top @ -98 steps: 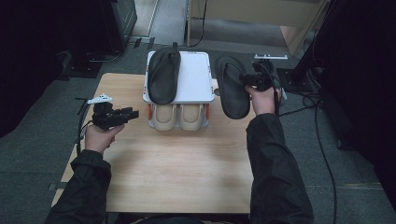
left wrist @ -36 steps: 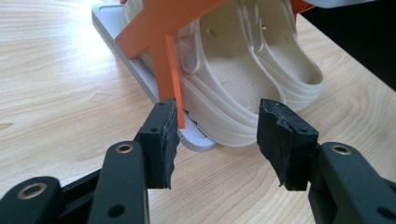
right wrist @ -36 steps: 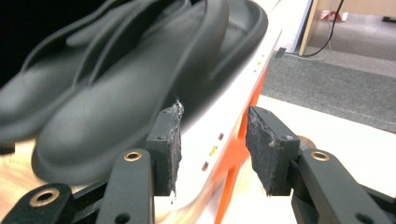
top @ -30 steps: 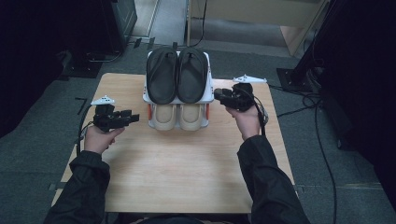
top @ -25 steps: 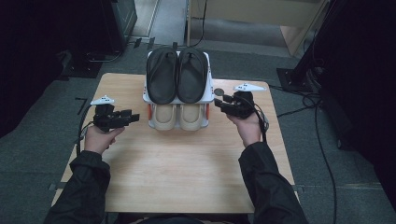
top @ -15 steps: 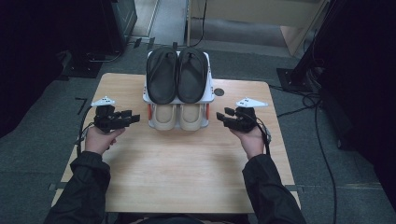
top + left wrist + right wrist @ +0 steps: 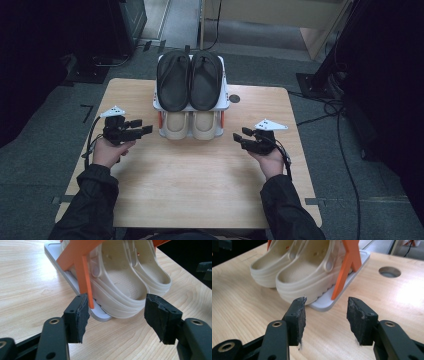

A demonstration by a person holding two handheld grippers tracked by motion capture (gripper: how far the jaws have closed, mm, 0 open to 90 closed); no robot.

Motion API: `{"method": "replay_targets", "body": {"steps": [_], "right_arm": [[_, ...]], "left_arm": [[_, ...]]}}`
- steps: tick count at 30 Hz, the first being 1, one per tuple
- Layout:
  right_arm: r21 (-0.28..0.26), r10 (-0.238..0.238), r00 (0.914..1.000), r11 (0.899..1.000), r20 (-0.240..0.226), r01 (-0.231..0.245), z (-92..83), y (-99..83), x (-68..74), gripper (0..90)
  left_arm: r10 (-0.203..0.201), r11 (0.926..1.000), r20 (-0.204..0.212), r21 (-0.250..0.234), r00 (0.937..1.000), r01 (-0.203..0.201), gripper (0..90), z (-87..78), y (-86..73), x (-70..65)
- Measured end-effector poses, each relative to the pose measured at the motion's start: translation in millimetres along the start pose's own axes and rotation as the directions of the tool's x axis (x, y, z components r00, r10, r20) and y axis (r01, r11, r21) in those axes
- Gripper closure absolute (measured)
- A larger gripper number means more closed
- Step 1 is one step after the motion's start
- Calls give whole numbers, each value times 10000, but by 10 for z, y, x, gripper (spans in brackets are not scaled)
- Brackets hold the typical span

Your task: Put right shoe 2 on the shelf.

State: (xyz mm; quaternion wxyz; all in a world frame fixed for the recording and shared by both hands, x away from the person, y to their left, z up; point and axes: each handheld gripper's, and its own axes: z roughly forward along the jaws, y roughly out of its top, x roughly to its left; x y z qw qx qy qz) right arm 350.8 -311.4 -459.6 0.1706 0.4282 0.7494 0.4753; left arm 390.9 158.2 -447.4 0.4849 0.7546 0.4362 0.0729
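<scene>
Here, two black sandals (image 7: 190, 80) atop rack (image 7: 224, 102), two cream clogs (image 7: 190, 125) below, both hand-held grippers (image 7: 143, 129) (image 7: 239, 137) agape, empty.

Your wood table (image 7: 200, 190) has a round hole (image 7: 234, 98) twd its far edge, right of centre. Grey carpet floor (image 7: 45, 150) all round it, w/ black cables (image 7: 345, 130) on the right & a pale wood cabinet (image 7: 280, 15) at the far side.

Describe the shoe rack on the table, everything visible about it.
The shoe rack is a small two-tier stand at the table's far middle: pale grey base plate and top shelf joined by orange struts, plastic-looking. A black sandal pair lies on top; a cream clog pair sits on the base, heels toward the person. Neither gripper touches it.
</scene>
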Motion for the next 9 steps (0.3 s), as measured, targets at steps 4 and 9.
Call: {"method": "replay_targets", "body": {"steps": [4,9], "right_arm": [[469,-70,9999,9989,-141,76,31,-45,-3,425],[239,-398,9992,9989,-105,401,30,-82,53,347]], "left_arm": [[169,9999,121,29,9998,-170,317,1,-35,-35],[451,9990,163,23,9989,-451,293,56,-69,-85]]}}
